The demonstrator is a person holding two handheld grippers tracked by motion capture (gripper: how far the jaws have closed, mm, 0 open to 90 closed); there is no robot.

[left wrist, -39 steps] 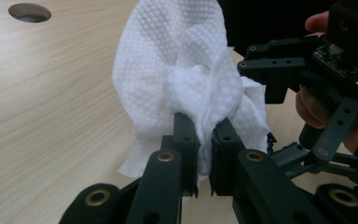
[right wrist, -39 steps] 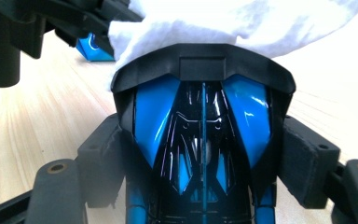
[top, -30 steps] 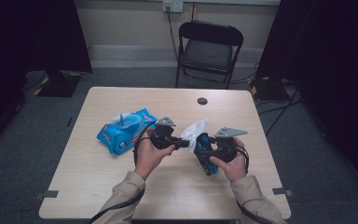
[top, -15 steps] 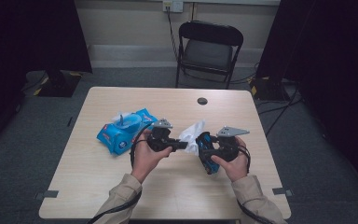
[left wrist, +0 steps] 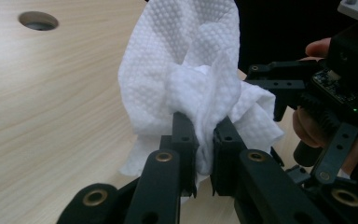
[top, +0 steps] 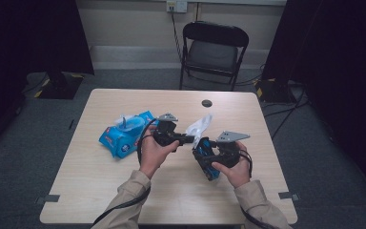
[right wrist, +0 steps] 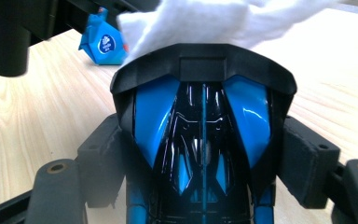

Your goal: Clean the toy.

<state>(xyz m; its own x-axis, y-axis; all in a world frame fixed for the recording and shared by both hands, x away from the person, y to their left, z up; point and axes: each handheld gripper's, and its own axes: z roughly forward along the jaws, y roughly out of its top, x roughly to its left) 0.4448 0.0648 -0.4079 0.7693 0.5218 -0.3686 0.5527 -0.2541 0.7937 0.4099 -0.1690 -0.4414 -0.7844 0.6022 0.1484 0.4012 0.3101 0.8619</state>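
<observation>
Toy car (right wrist: pixel 203 140) — glossy blue-black; wipe (left wrist: pixel 191 79) — white, crumpled.

The wipe (left wrist: pixel 186 70) pinched in my left tool (left wrist: pixel 204 154) is soft white paper cloth, dimpled all over and crumpled. The tool's jaws are matt black plastic with brassy metal pins. My right tool (right wrist: pixel 205 154) clamps a toy car (right wrist: pixel 203 135) of glossy plastic, blue panels on mirror-smooth black, with a duller black rear wing. Under the car, the bench (top: pixel 124 191) is pale wood-grain laminate, smooth and faintly satin. Left of the car lies a wipes pack (top: pixel 124 133) in shiny blue film.
</observation>
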